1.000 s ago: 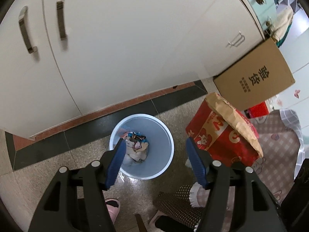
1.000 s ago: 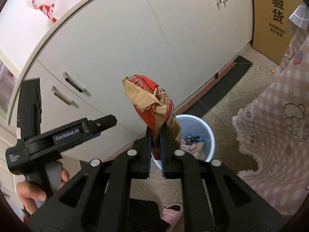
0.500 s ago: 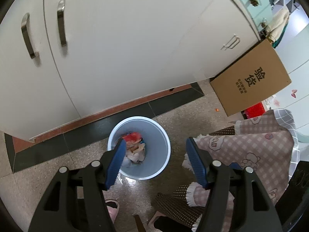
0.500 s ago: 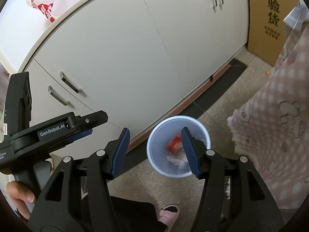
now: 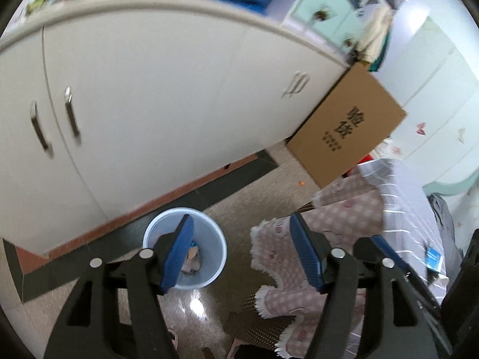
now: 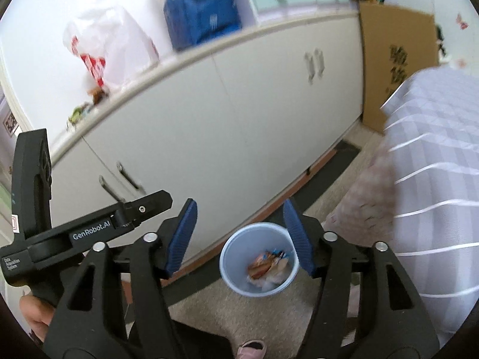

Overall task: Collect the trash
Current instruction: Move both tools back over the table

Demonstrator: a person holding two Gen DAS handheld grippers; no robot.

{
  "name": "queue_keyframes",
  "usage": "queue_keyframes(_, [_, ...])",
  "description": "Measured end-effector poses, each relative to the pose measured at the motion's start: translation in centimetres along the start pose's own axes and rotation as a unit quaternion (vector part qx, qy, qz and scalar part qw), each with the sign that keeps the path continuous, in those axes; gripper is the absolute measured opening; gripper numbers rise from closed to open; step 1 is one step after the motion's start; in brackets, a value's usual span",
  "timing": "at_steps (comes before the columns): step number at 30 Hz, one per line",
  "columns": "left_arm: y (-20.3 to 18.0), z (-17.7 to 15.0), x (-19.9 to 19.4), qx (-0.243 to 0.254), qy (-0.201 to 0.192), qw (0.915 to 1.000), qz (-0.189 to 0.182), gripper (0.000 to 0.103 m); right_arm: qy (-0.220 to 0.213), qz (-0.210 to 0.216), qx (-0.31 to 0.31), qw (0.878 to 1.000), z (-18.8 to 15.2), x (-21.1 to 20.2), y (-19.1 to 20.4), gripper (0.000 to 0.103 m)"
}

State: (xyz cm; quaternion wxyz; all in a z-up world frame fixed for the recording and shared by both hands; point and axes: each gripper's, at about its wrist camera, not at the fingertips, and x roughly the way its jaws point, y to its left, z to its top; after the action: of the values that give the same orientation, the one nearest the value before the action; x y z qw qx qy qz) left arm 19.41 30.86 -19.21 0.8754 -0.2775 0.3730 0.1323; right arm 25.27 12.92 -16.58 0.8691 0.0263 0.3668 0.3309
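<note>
Blue pads line the inner faces of both our grippers, and nothing is between them. Our left gripper (image 5: pixel 241 251) has its jaws apart and widening, with only the floor showing in the gap. Our right gripper (image 6: pixel 239 236) is also spreading its jaws at this moment, and it holds nothing.

Just below and ahead of the right gripper stands the light blue trash bin (image 6: pixel 232 249) on the speckled floor (image 6: pixel 263 317). Inside it lies the trash (image 6: pixel 266 266), with an orange-red wrapper on top of some pale crumpled pieces. From the left gripper the same bin sits under its left finger (image 5: pixel 176 254), which hides part of the rim. To the right of both grippers hangs a pink checked cloth (image 5: pixel 335 209) with a fringed edge.

Beyond the bin runs a dark strip along the floor, then the white cabinet (image 6: pixel 239 113) with metal handles. Further right a brown cardboard box (image 5: pixel 347 125) with printed characters leans against the cabinet. On top of the cabinet, far from the grippers, we see a white plastic bag (image 6: pixel 107 42) and a blue bag (image 6: pixel 203 15), both blurred.

At the left of the right gripper, a hand (image 6: pixel 36 317) holds the handle of the left one.
</note>
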Motion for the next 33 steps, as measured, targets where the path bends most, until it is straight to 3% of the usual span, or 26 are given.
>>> queue_keyframes(7, [-8.5,-1.3,-3.6,0.084,-0.022,0.9951,-0.047,0.068,-0.092,-0.063,0.039,0.993,0.1,-10.1,-4.6,0.070])
queue_keyframes(12, [-16.5,-4.2,-3.9,0.167,-0.006,0.9816,-0.092,0.068,-0.136,-0.112,0.105,0.979,-2.2,-16.4,-10.2,0.074])
queue_keyframes(16, [-22.8,-7.1,-3.2,0.226,0.026,0.9645,-0.134,0.068,-0.156,-0.143,0.153,0.965,-4.5,-20.6,-15.0,0.075])
queue_keyframes(21, [-27.8,-9.7,-0.9,0.210,0.082,0.9572,-0.181,0.068,-0.163,-0.159,0.231,0.946,-6.5,-24.1,-21.6,0.077])
queue_keyframes(28, [-32.0,-11.5,2.6,0.171,0.116,0.9610,-0.184,0.068,-0.143,-0.101,0.318,0.932,-6.5,-24.2,-28.9,0.076])
queue_keyframes(30, [-32.9,-11.9,3.3,0.162,0.124,0.9619,-0.182,0.068,-0.138,-0.078,0.329,0.931,-6.2,-23.8,-29.9,0.076])
queue_keyframes(33, [-33.4,-11.9,4.0,0.159,0.125,0.9636,-0.175,0.068,-0.129,-0.076,0.336,0.930,-5.7,-22.8,-30.6,0.076])
